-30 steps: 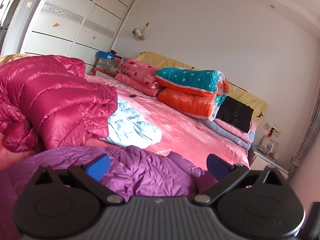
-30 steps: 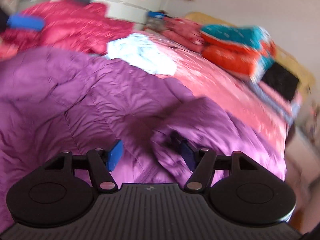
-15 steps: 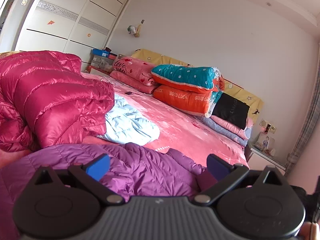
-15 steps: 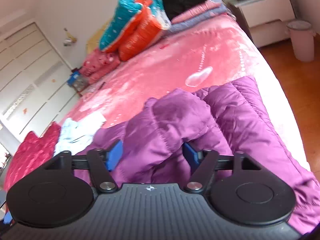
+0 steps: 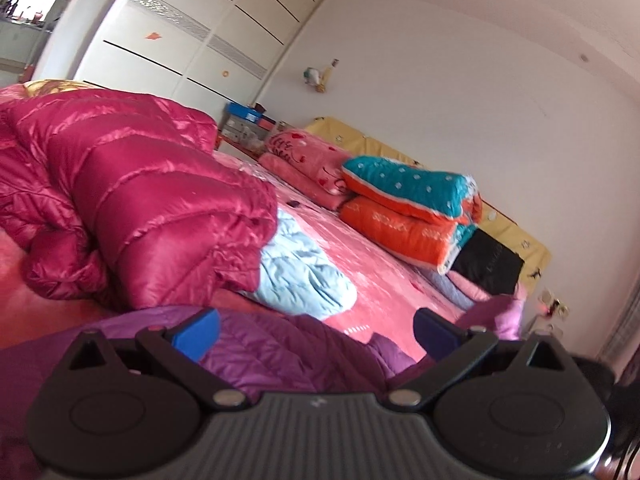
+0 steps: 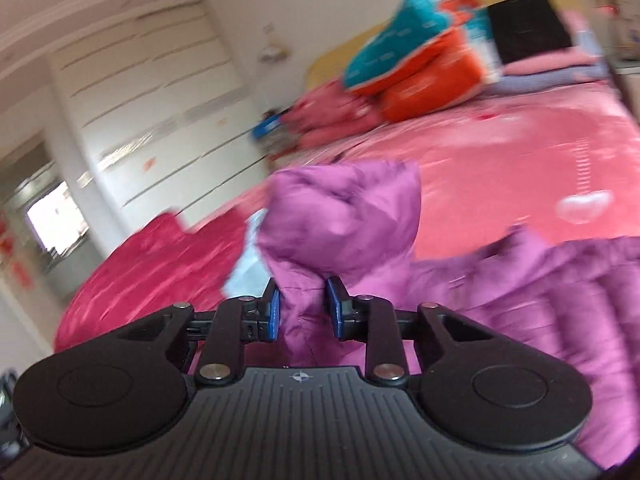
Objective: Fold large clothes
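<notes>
A purple puffer jacket lies spread on the pink bed, right under my left gripper, which is wide open with the fabric below its blue pads and nothing pinched. In the right wrist view my right gripper is closing its jaws on a bunched fold of the same purple jacket. The pads squeeze the fabric and the fold stands up above them, lifted off the bed. That raised piece shows at the right of the left wrist view as a pale purple lump.
A shiny red down jacket is heaped at the left, with a light blue garment beside it. Folded teal and orange quilts and pink pillows line the headboard. A white wardrobe stands behind.
My right gripper went from open over the purple jacket to pinched on a fold, rolling and lifting it. My left gripper stayed open and drifted a little while tilting.
</notes>
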A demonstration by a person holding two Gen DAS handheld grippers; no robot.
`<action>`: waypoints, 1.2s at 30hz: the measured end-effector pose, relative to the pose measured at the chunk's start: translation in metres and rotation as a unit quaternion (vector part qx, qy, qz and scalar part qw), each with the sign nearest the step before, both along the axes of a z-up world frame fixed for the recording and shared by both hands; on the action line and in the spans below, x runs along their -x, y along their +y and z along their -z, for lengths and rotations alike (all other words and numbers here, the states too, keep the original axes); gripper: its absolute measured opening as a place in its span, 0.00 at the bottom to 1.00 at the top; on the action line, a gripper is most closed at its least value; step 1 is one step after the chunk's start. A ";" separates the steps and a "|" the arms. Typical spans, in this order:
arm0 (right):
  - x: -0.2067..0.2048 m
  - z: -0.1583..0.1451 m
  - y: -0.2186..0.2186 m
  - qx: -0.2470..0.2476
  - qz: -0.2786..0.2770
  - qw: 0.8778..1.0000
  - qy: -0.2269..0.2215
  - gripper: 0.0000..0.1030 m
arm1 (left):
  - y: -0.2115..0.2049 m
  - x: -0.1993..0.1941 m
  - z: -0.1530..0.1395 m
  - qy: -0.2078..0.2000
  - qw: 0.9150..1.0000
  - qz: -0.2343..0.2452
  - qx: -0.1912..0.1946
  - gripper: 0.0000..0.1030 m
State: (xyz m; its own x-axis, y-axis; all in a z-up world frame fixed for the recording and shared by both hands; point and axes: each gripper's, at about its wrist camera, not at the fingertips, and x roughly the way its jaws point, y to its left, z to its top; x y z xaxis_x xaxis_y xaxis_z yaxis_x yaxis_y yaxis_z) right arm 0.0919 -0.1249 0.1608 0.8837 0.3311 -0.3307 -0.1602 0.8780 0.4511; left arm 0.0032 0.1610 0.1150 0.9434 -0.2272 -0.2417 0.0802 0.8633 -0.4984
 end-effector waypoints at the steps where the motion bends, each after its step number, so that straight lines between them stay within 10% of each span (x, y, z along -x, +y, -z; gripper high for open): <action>1: -0.001 0.005 0.007 -0.003 -0.017 1.000 0.007 0.36 | 0.002 0.000 0.000 -0.001 1.000 -0.002 0.002 0.99; 4: 0.001 0.013 0.024 0.001 -0.041 0.999 0.023 0.70 | 0.005 0.000 0.000 -0.005 1.000 -0.007 0.007 0.99; 14: 0.032 0.016 0.013 0.019 -0.013 1.000 0.015 0.71 | 0.002 -0.002 0.002 -0.017 1.000 -0.006 0.010 0.99; 20: 0.034 0.011 -0.005 -0.060 -0.023 0.998 -0.003 0.97 | 0.001 -0.005 0.004 -0.014 1.000 -0.009 0.003 0.99; 26: 0.055 0.011 -0.013 -0.094 -0.005 0.996 -0.009 0.98 | 0.006 -0.009 0.008 -0.006 1.000 -0.018 0.011 0.99; 30: 0.069 0.030 -0.010 0.053 0.074 0.995 0.030 0.98 | 0.005 -0.008 0.008 -0.007 1.000 -0.011 0.008 0.99; 36: 0.122 0.049 -0.043 0.306 0.191 0.929 0.078 0.98 | 0.001 -0.007 0.008 -0.008 1.000 -0.006 0.005 0.99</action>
